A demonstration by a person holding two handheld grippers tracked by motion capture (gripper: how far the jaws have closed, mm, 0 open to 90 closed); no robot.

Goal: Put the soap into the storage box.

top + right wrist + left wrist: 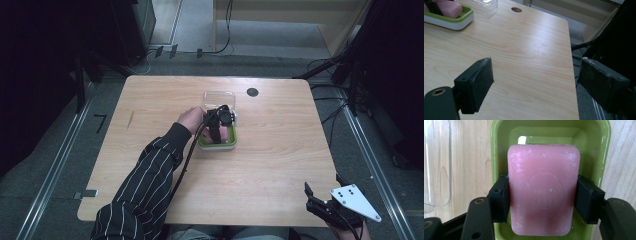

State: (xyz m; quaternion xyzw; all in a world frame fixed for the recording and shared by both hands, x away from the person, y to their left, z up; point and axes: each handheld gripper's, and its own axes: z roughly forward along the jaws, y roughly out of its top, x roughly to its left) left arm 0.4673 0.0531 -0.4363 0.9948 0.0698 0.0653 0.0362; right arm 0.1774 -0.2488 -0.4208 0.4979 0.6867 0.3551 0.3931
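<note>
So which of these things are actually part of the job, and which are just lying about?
In the job:
left gripper, shut on the pink soap bar
green soap dish

Lying about:
clear plastic lid
right gripper, open at the table corner

Pink soap bar lies flat in green dish.

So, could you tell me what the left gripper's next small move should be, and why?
Probably lift straight up: the left gripper is shut on the soap, pads on both long sides, while it still sits in the green dish. The right gripper waits open.
</note>
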